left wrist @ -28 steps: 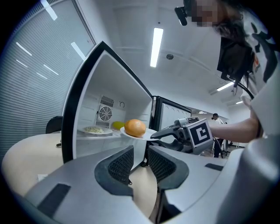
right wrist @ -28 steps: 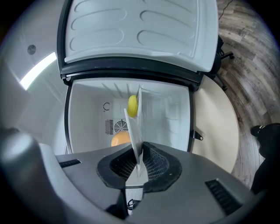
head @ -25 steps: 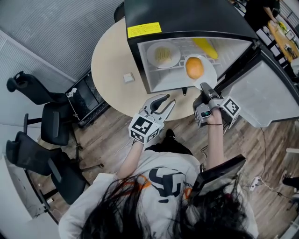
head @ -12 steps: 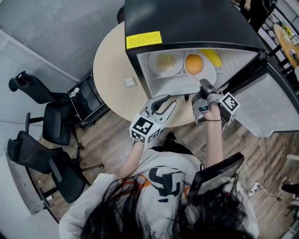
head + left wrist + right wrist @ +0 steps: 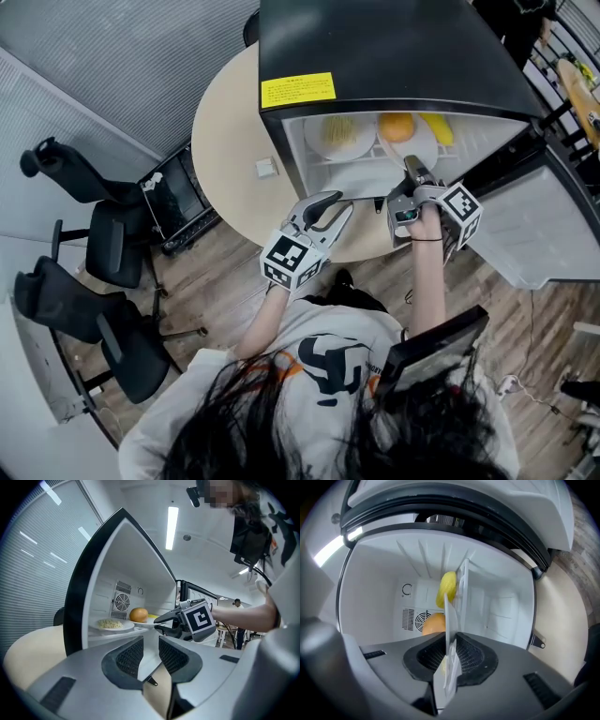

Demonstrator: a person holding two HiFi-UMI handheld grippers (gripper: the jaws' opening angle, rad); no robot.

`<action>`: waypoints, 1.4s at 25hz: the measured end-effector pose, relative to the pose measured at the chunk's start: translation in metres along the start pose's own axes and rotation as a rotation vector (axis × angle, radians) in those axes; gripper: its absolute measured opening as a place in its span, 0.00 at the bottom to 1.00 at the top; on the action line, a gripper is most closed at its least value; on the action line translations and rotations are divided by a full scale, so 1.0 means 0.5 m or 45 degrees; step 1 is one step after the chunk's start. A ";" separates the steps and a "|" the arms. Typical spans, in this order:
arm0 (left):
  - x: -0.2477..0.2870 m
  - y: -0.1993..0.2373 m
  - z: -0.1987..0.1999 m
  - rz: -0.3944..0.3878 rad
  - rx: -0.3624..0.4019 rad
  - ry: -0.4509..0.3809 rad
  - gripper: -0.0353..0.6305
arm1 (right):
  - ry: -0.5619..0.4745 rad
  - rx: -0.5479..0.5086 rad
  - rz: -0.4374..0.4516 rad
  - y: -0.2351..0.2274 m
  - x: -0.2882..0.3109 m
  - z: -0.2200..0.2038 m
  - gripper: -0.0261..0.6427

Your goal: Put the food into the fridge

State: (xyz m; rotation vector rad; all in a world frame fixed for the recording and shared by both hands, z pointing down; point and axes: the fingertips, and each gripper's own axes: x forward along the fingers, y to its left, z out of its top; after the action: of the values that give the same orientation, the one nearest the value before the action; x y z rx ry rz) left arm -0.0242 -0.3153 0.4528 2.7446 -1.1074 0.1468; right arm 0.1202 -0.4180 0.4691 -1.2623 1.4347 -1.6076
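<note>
Though half under fridge roof, orange

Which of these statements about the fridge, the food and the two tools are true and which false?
1. The fridge door is open. True.
2. The left tool holds a plate. False: it is open and empty.
3. The orange is inside the fridge. True.
4. The right tool is empty. False: the fruit plate has its rim between the jaws, which have just been opening.
5. The noodle plate is outside the fridge. False: it sits inside, beside the fruit plate.
</note>
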 end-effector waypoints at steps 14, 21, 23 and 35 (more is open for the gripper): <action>0.014 0.012 -0.001 0.010 -0.002 0.005 0.20 | 0.076 -0.151 -0.055 0.003 0.026 -0.004 0.19; 0.020 0.004 0.001 0.001 0.001 0.003 0.20 | 0.077 -0.176 -0.017 0.016 0.018 -0.001 0.32; 0.019 0.004 0.000 0.003 0.000 0.004 0.20 | 0.074 -0.184 -0.017 0.019 0.014 0.001 0.37; 0.003 -0.001 0.003 0.009 0.008 0.000 0.20 | 0.042 -0.383 -0.134 -0.019 -0.047 -0.003 0.38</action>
State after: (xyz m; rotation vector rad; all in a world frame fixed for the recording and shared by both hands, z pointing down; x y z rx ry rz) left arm -0.0229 -0.3164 0.4514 2.7462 -1.1187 0.1512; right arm 0.1280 -0.3939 0.4728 -1.5078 1.7036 -1.5253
